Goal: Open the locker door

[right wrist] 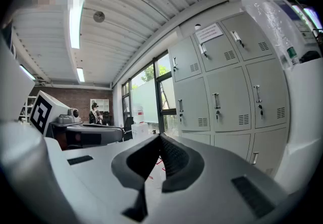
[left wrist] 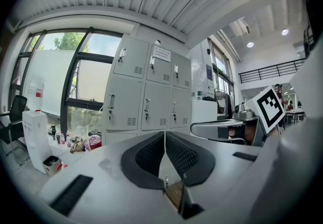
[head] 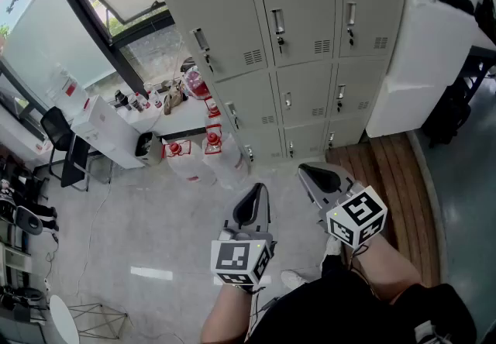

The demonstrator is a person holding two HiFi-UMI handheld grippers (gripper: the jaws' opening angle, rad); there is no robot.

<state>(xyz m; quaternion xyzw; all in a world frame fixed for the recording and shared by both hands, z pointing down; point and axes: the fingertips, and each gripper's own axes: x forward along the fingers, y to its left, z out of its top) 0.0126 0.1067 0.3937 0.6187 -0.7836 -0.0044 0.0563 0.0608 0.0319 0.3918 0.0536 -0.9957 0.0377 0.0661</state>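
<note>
A bank of grey lockers (head: 298,32) stands ahead, every door closed, each with a handle (head: 277,22) and a key below it. The same lockers (left wrist: 146,99) fill the middle of the left gripper view and lockers (right wrist: 227,92) rise at the right of the right gripper view. My left gripper (head: 251,197) is held low, well short of the lockers, jaws shut with nothing between them. My right gripper (head: 308,172) sits beside it, also shut and empty. Both point toward the lockers.
Water jugs (head: 190,160) and bags lie on the floor left of the lockers. A white box (head: 116,133) stands near the glass wall. A white cabinet (head: 422,63) is to the right, with a wooden floor strip (head: 387,172) before it.
</note>
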